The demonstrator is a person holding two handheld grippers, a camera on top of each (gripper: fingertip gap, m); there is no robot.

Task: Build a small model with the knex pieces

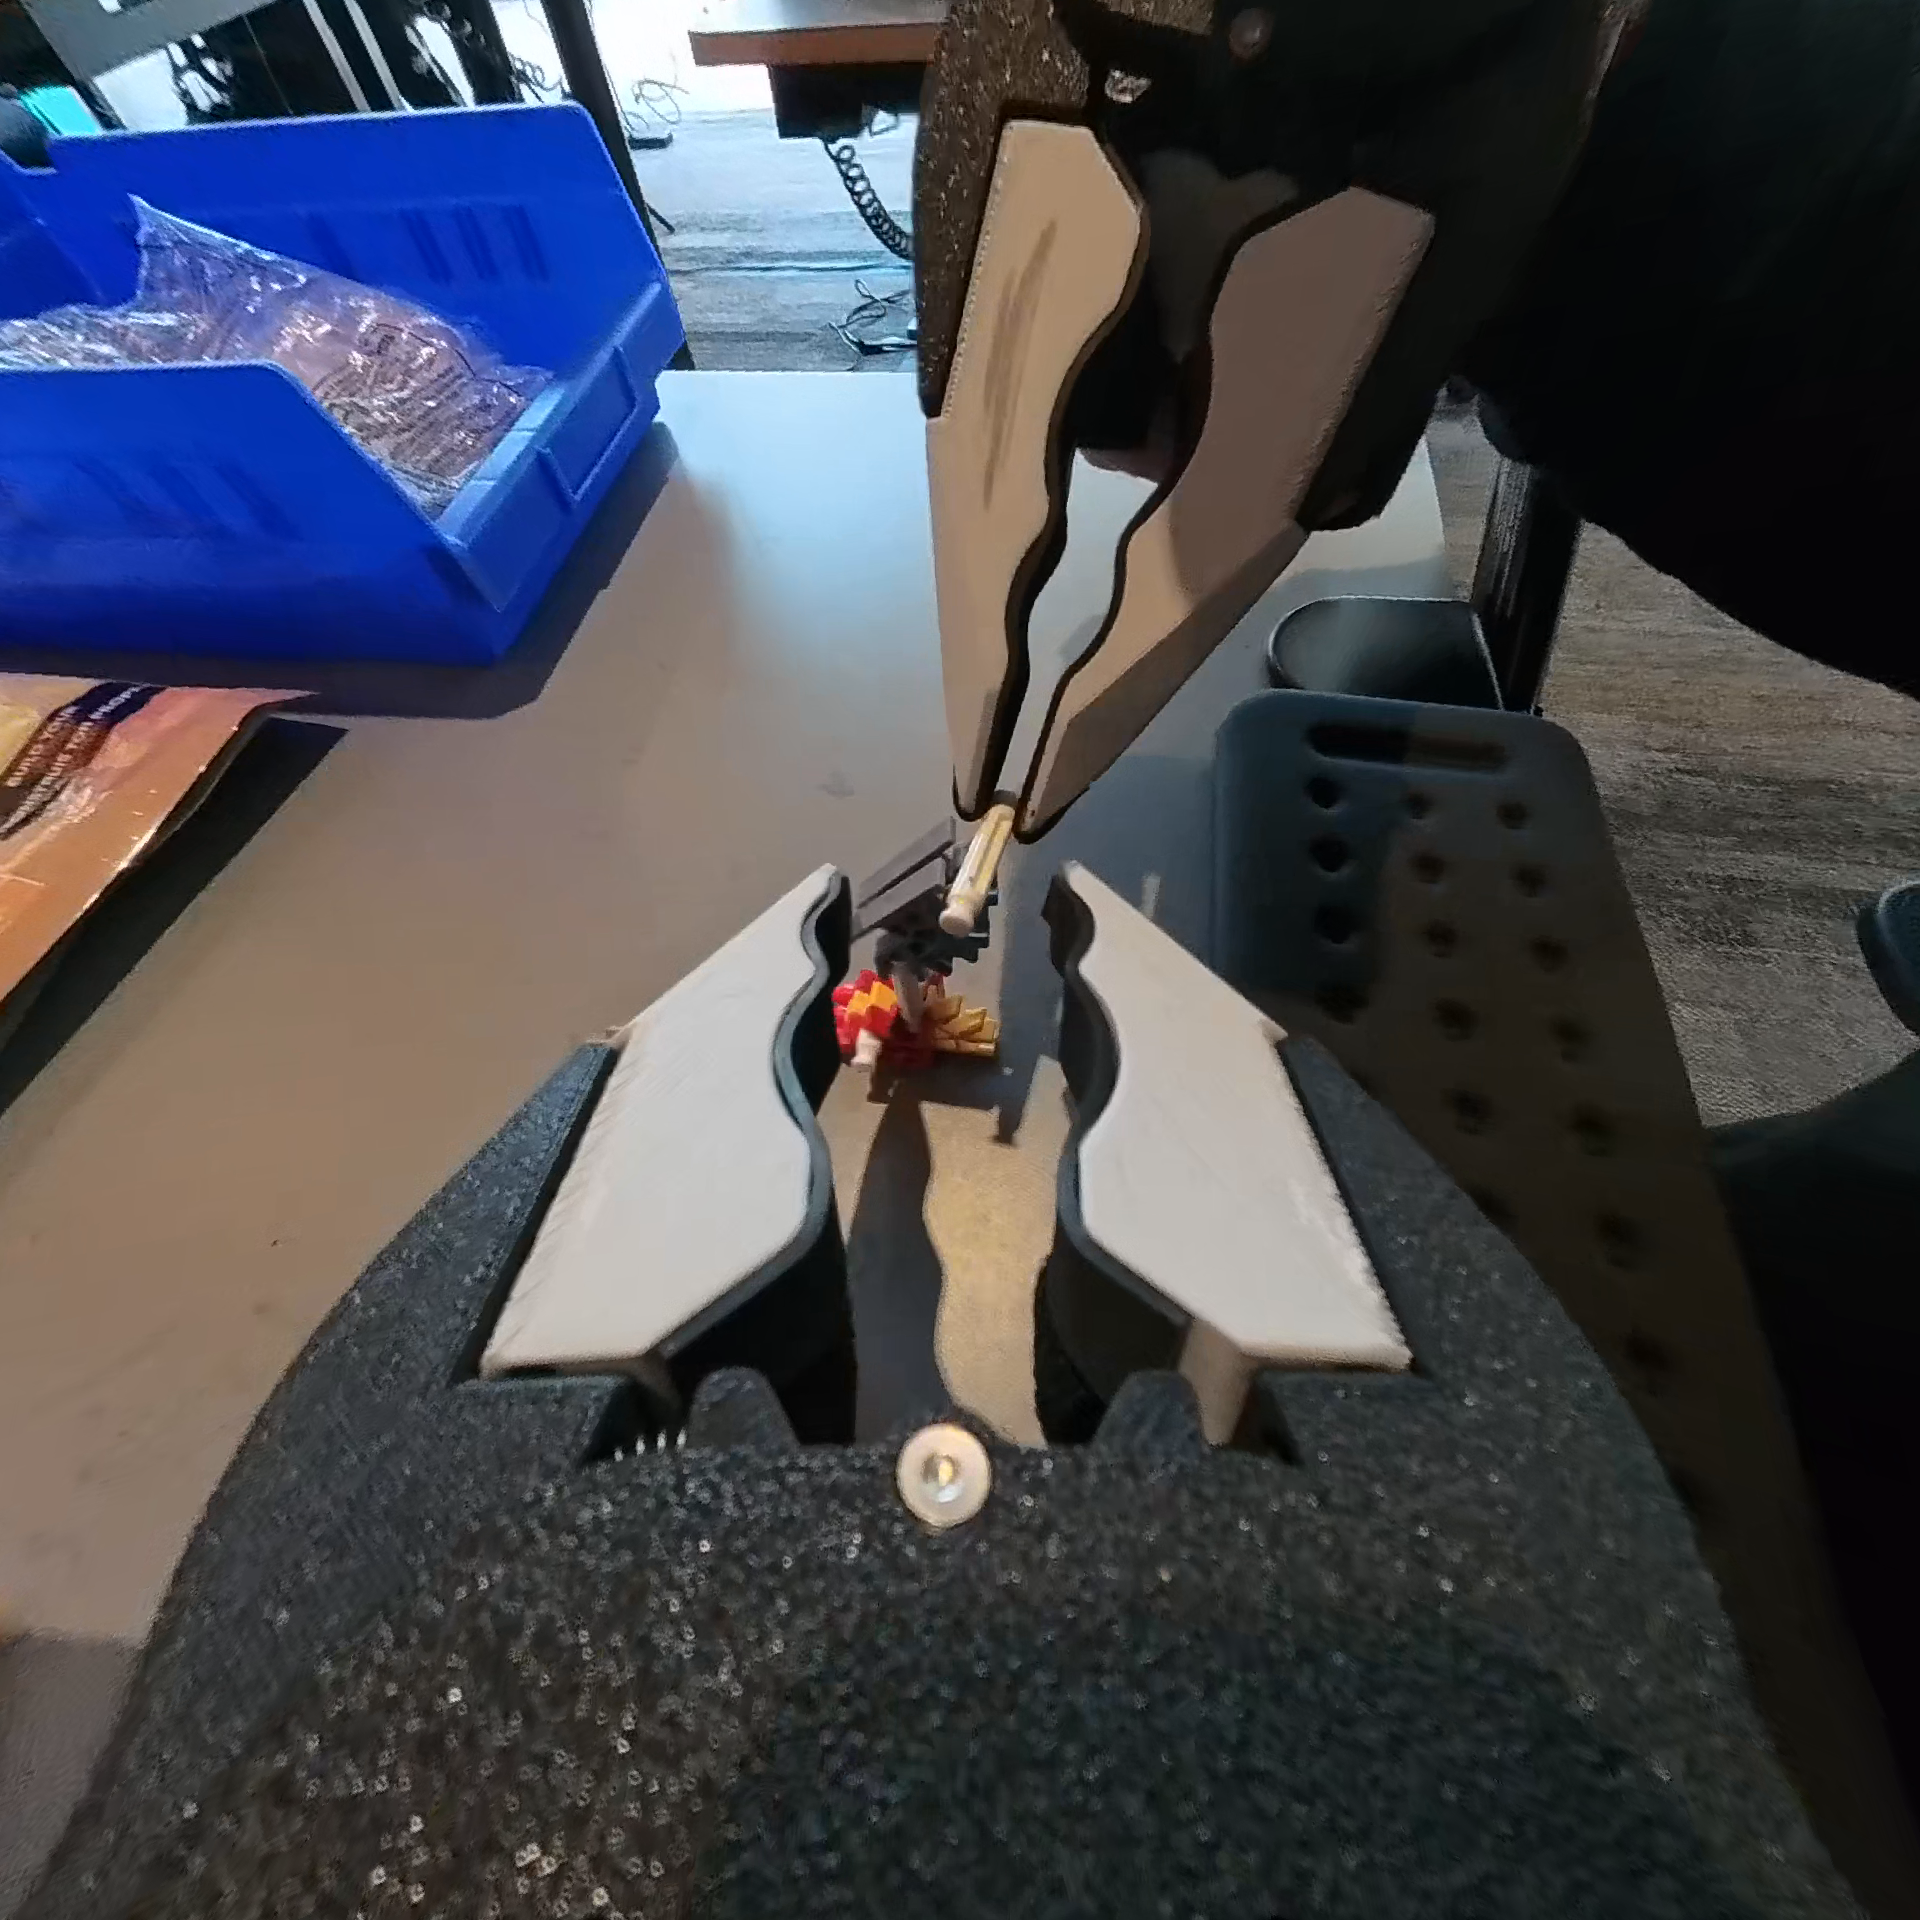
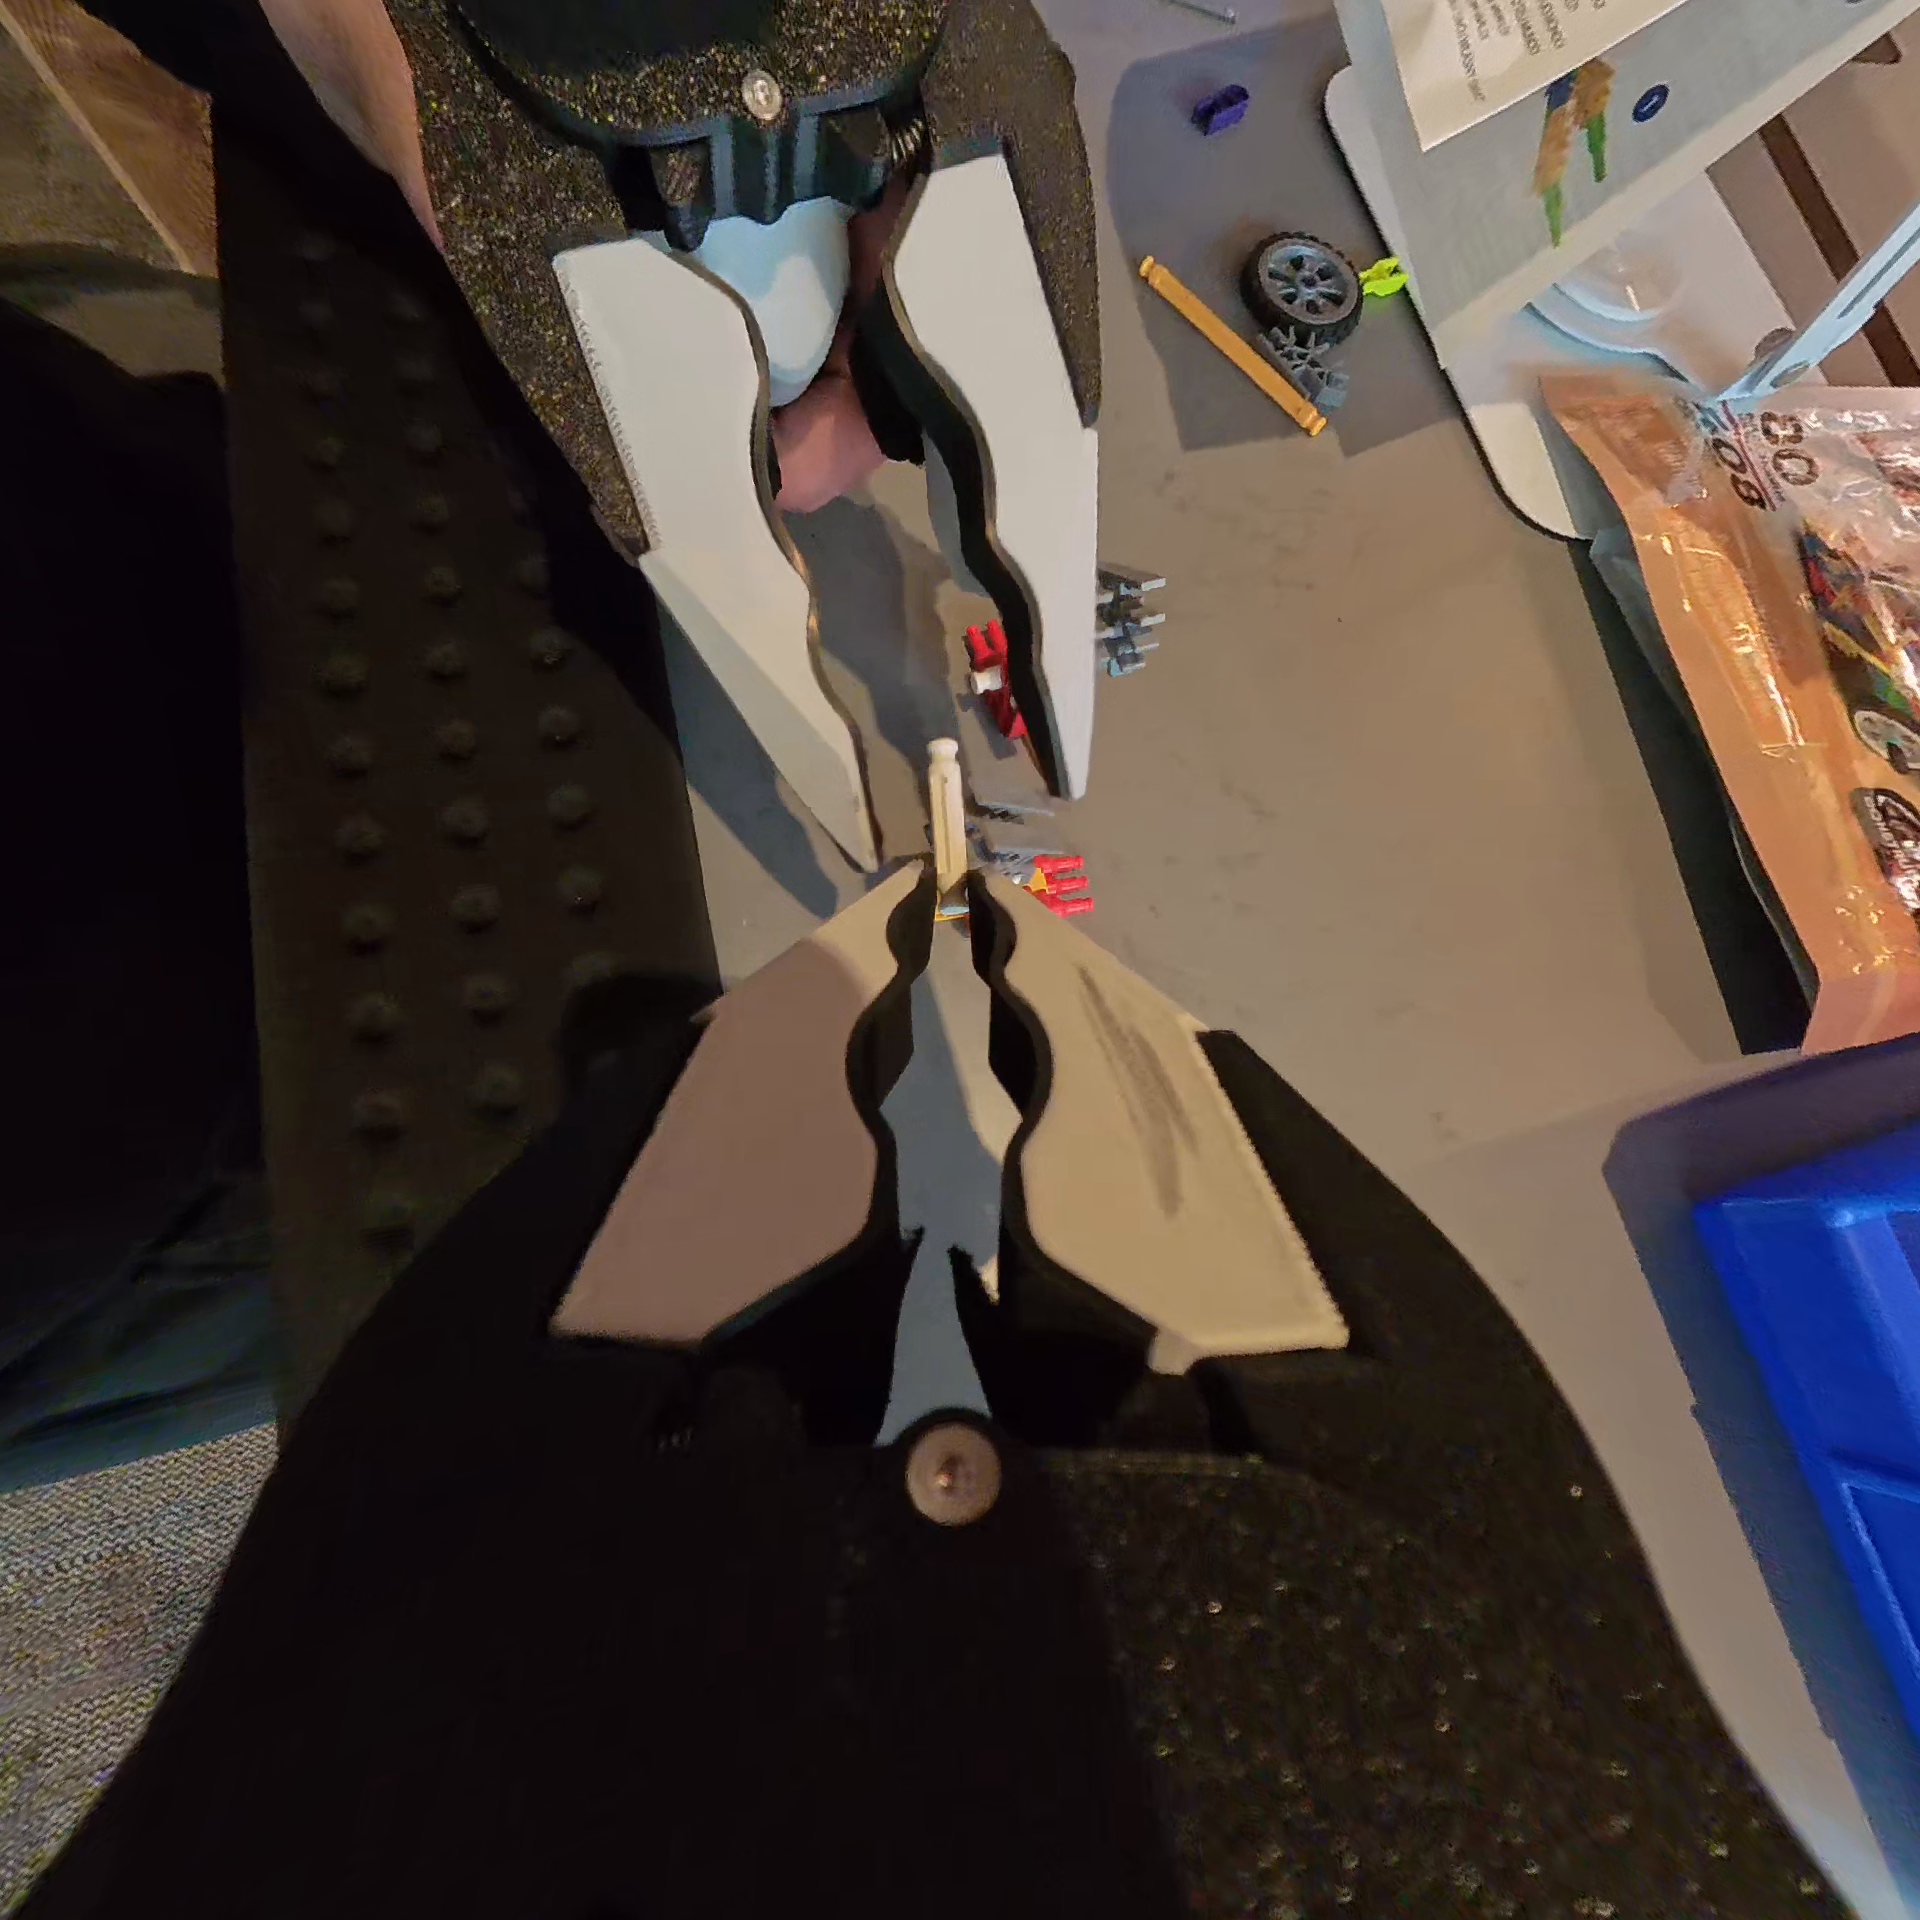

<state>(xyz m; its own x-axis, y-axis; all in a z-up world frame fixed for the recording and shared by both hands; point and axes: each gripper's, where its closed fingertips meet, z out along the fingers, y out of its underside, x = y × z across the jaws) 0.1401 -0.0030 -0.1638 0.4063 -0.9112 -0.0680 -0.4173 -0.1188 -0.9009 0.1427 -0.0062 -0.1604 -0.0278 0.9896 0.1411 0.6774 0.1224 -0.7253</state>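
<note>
White plastic rod [image 2: 947, 805], short and slim, was pinched at one end between the right gripper [image 2: 948, 894] fingertips, above the grey tabletop [image 2: 1351, 831]. Left gripper [image 1: 948, 904], fingers spread and holding nothing, flanked a small red, yellow and black connector cluster [image 1: 914, 1013] lying on the table. Blue plastic bin [image 1: 312, 436] stood well apart.

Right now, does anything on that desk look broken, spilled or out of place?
Nothing looks broken. Small red and grey toy pieces lie scattered loose on the desk, a wheel apart from them. The right gripper pinches a white rod.
</note>
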